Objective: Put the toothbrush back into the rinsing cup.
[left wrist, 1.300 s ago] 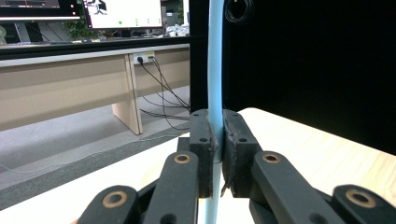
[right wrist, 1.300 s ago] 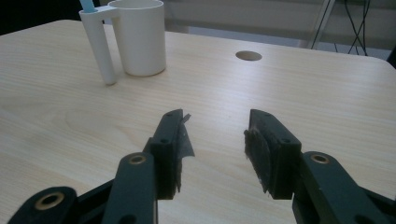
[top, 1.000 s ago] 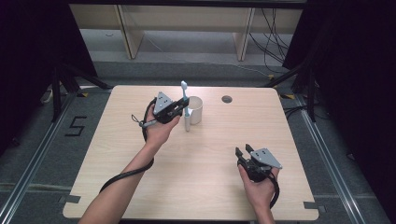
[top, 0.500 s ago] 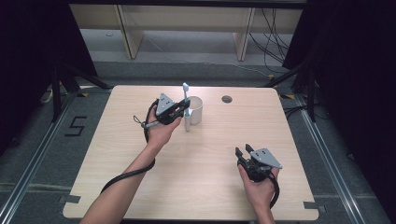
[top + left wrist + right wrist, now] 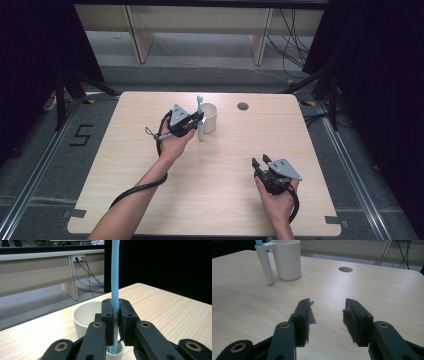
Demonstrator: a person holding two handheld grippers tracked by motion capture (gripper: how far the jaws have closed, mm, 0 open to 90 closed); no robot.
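Little has moved since the earlier frames. Left gripper (image 5: 199, 121) remains clamped on the blue toothbrush (image 5: 115, 277), upright in the side tube of the white cup (image 5: 209, 117), upper centre of the bench (image 5: 125, 150). Insertion looks nearly complete; release is left. Right gripper (image 5: 262, 161) gapes empty.

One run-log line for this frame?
left gripper: shut on toothbrush, in cup's side tube | right gripper: open, idle
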